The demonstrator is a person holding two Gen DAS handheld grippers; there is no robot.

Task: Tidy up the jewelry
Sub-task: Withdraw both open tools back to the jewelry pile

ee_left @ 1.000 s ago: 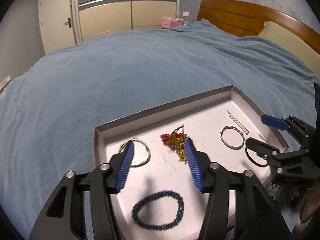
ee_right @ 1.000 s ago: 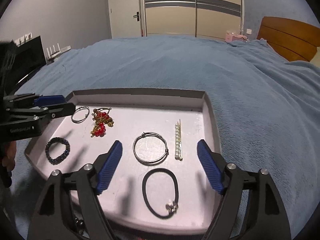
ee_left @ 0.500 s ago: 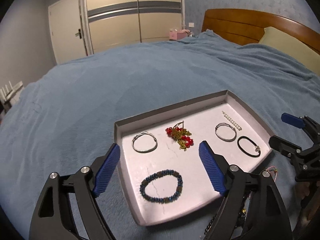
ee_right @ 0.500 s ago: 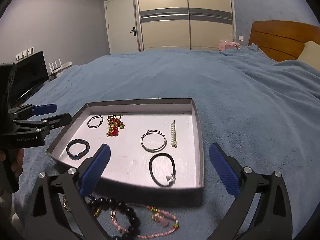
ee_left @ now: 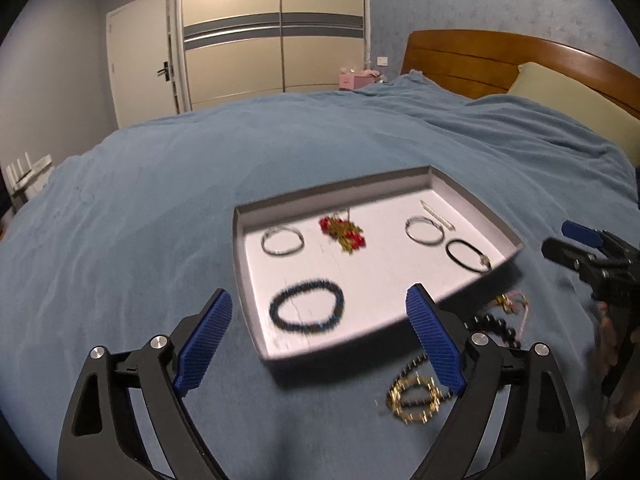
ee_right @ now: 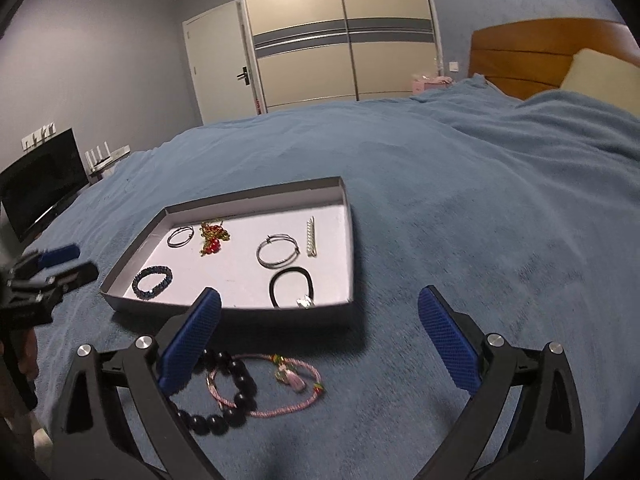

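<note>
A grey tray (ee_left: 476, 196) (ee_right: 348, 216) lies on the blue bed. In it are a dark blue bead bracelet (ee_left: 307, 310) (ee_right: 152, 282), two silver bangles (ee_left: 282, 240) (ee_right: 278, 251), a red and gold piece (ee_left: 343, 233) (ee_right: 212, 237), a pearl clip (ee_right: 311, 237) and a black hair tie (ee_left: 469, 255) (ee_right: 291, 287). On the blanket in front of the tray lie a black bead bracelet (ee_right: 224, 400), a pink cord bracelet (ee_right: 266, 386) and a gold chain bracelet (ee_left: 414, 396). My left gripper (ee_left: 320, 344) and right gripper (ee_right: 318, 344) are both open and empty, held above the bed short of the tray.
The blue blanket (ee_right: 480, 220) covers the bed. A wooden headboard (ee_left: 500, 56) and a pillow (ee_left: 568, 96) are at the right. A wardrobe (ee_right: 340, 40) and a door (ee_right: 218, 64) stand behind. A TV (ee_right: 40, 176) is at the left.
Both grippers have pulled back and up from over the tray. The loose bracelets on the blanket in front of the tray have come into view.
</note>
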